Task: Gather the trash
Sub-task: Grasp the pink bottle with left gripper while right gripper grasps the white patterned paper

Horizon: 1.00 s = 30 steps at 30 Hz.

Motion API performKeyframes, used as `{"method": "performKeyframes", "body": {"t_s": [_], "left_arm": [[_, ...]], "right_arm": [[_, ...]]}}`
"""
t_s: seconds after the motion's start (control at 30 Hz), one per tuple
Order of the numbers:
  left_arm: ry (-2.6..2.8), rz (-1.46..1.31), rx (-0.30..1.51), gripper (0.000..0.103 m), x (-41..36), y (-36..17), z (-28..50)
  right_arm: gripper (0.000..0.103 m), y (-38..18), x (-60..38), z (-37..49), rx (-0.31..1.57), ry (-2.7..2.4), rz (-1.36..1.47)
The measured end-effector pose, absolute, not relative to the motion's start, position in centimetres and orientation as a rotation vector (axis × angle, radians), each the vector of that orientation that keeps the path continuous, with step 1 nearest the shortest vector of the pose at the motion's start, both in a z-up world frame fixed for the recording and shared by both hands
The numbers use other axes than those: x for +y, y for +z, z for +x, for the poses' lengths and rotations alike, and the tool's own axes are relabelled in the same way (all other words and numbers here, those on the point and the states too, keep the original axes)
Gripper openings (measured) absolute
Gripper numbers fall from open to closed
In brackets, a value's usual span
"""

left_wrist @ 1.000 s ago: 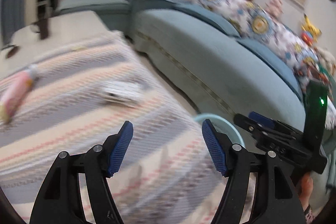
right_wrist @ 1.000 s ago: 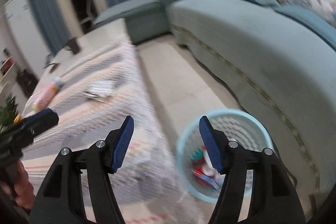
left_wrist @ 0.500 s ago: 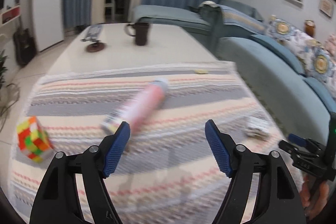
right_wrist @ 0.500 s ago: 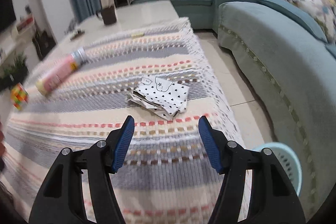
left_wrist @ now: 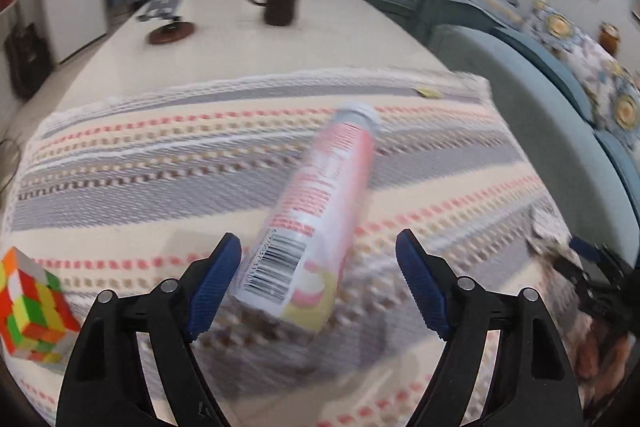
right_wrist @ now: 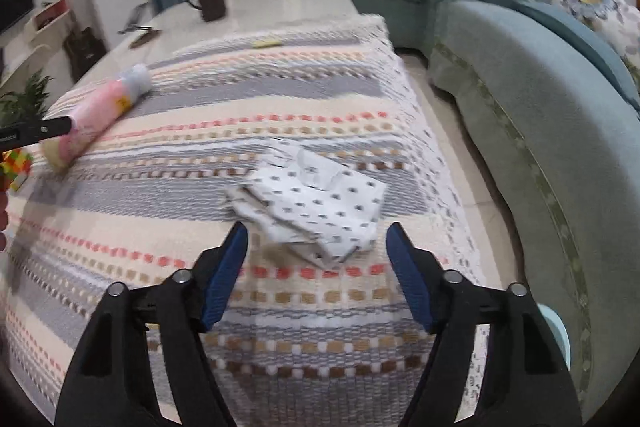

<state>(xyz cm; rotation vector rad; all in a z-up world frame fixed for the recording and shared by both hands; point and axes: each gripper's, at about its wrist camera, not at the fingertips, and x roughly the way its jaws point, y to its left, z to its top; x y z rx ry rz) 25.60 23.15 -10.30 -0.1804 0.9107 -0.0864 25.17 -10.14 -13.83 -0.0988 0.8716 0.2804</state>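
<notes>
A pink tube with a grey cap [left_wrist: 320, 215] lies on the striped tablecloth [left_wrist: 160, 187]. My left gripper [left_wrist: 320, 283] is open, its blue pads on either side of the tube's near end, not touching. A crumpled white spotted paper [right_wrist: 316, 203] lies on the cloth near the table's right edge. My right gripper [right_wrist: 316, 267] is open just in front of the paper. The tube also shows in the right wrist view [right_wrist: 100, 111], far left.
A coloured puzzle cube [left_wrist: 28, 311] sits at the cloth's left. A dark mug [left_wrist: 280, 1] and a coaster [left_wrist: 170, 33] stand at the table's far end. A blue sofa [right_wrist: 540, 115] runs along the right. A light blue bin's rim [right_wrist: 558, 327] shows beside the table.
Both grippers have swung from the bin and floor to the table and moved closer. The left now frames the tube; the right now nears the paper. Both stayed open.
</notes>
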Motion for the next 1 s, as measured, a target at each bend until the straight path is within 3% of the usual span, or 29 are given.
{"method": "performKeyframes", "body": {"t_s": [0.03,0.1,0.37,0.4,0.43,0.47,0.5,0.53,0.7,0.8,0.83,1.0], "left_arm": [[-0.112,-0.174,0.918,0.076,22.5,-10.3,25.3],[-0.157,-0.148,0.937,0.075,21.1,-10.2,24.5],[-0.045,-0.172,0.995,0.075,19.9,-11.3,27.7],[-0.033,-0.189,1.002,0.074,20.0,-11.6,28.2],[-0.022,-0.197,1.012,0.072,20.0,-11.9,28.6],[-0.007,-0.2,1.029,0.068,19.9,-12.4,29.1],[0.007,-0.204,1.049,0.056,19.9,-13.0,29.5],[0.027,-0.194,1.045,0.05,20.0,-13.1,29.5],[0.037,-0.175,1.009,0.048,19.6,-13.0,28.7],[-0.001,-0.21,0.984,0.047,19.6,-12.9,26.9],[-0.016,-0.222,0.974,0.047,19.5,-12.6,26.6],[-0.099,-0.237,0.927,0.047,17.7,-12.0,23.9]], "right_arm": [[0.046,-13.8,-9.8,24.9,0.866,0.312,-0.11],[0.035,-13.9,-9.0,24.4,0.868,0.349,-0.143],[0.035,-12.7,-8.8,22.5,0.828,0.443,-0.136],[0.047,-12.7,-9.0,22.7,0.834,0.437,-0.14],[0.071,-12.7,-9.1,22.7,0.837,0.428,-0.142],[0.076,-12.7,-9.2,22.8,0.829,0.409,-0.148],[0.076,-12.7,-9.1,23.0,0.82,0.402,-0.167],[0.076,-12.8,-9.0,23.3,0.82,0.405,-0.183],[0.074,-14.0,-6.9,25.5,0.855,0.377,-0.288],[0.054,-14.6,-6.5,26.8,0.891,0.365,-0.285],[0.035,-14.6,-6.6,27.1,0.895,0.366,-0.274],[0.009,-14.3,-7.3,27.6,0.889,0.357,-0.206]]}}
